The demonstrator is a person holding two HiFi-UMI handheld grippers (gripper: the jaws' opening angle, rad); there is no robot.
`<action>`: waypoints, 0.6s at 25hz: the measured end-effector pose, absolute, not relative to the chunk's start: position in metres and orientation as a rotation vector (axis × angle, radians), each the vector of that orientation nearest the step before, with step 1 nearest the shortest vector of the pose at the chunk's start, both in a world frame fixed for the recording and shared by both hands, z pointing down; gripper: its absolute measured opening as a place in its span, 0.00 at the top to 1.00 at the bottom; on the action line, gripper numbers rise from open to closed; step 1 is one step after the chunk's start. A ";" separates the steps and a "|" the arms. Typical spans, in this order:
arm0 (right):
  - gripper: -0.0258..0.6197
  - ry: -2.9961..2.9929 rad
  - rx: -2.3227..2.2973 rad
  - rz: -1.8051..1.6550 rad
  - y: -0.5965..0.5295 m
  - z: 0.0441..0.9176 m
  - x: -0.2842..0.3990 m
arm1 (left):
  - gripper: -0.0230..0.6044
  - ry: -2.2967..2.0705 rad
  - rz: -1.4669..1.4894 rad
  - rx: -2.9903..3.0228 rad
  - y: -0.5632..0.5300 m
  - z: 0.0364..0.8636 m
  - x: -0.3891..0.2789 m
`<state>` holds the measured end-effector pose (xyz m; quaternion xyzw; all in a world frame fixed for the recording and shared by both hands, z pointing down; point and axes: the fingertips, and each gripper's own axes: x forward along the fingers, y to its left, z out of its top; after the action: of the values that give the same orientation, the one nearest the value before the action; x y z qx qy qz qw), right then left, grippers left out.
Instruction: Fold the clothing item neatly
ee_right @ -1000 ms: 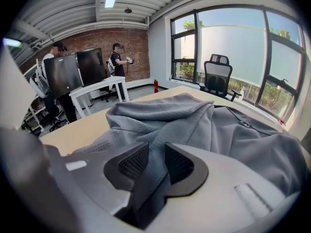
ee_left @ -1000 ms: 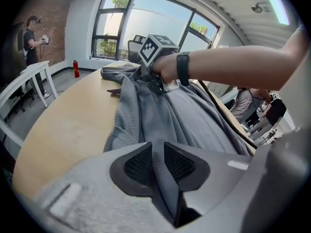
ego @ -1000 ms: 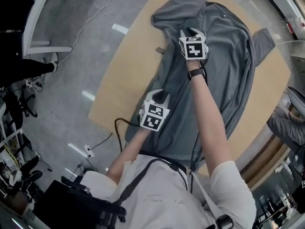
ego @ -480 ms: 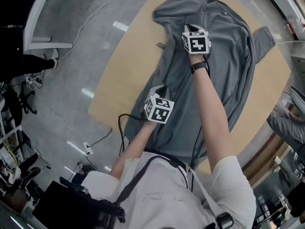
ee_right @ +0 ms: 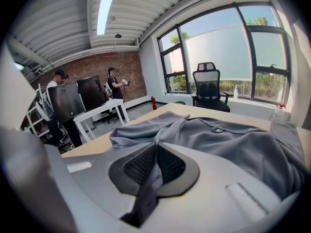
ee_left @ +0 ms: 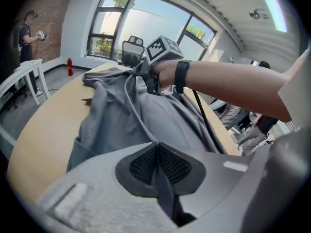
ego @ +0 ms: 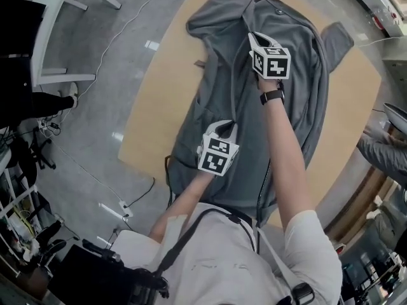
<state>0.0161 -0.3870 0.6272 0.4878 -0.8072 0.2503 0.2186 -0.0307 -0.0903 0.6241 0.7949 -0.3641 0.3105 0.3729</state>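
Observation:
A grey button shirt (ego: 299, 56) lies spread lengthwise on the wooden table (ego: 165, 88). My left gripper (ego: 224, 131) is over the shirt's near half, shut on a pinch of its left edge (ee_left: 156, 149), and the cloth rises in a ridge from the table. My right gripper (ego: 254, 40) is further up near the collar, also shut on a fold of the same edge (ee_right: 154, 154). In the left gripper view, the right gripper (ee_left: 141, 71) holds the raised hem ahead. The shirt's far sleeve (ego: 337, 37) lies flat to the right.
Bare table (ee_left: 43, 125) runs along the shirt's left side. A white desk (ego: 51, 37) and floor cables (ego: 121, 30) are to the left. A seated person (ego: 381, 151) is at the right. An office chair (ee_right: 209, 89) and two people (ee_right: 114, 89) are beyond the table.
Both grippers have lifted and moved rightward over the shirt. The shirt's left edge has come up off the table with them and drawn in toward the middle.

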 end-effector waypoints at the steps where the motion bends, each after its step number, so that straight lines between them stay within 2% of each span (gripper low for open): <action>1: 0.94 -2.243 1.378 0.695 -0.386 0.620 0.028 | 0.94 -0.900 0.803 2.058 -0.087 0.621 -0.019; 8: 0.93 -2.159 1.496 0.787 -0.372 0.616 0.119 | 0.94 -0.727 0.926 2.164 -0.064 0.628 0.042; 14: 0.93 -2.057 1.420 0.824 -0.362 0.671 0.136 | 0.94 -0.665 1.100 2.138 -0.059 0.676 0.066; 15: 0.91 -2.058 1.413 0.801 -0.362 0.671 0.136 | 0.91 -0.664 1.094 2.137 -0.061 0.677 0.069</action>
<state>0.1358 -0.3622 0.6707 0.5208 -0.7586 0.2952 0.2569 0.0689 -0.0614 0.6765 0.8130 -0.2525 0.4163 0.3194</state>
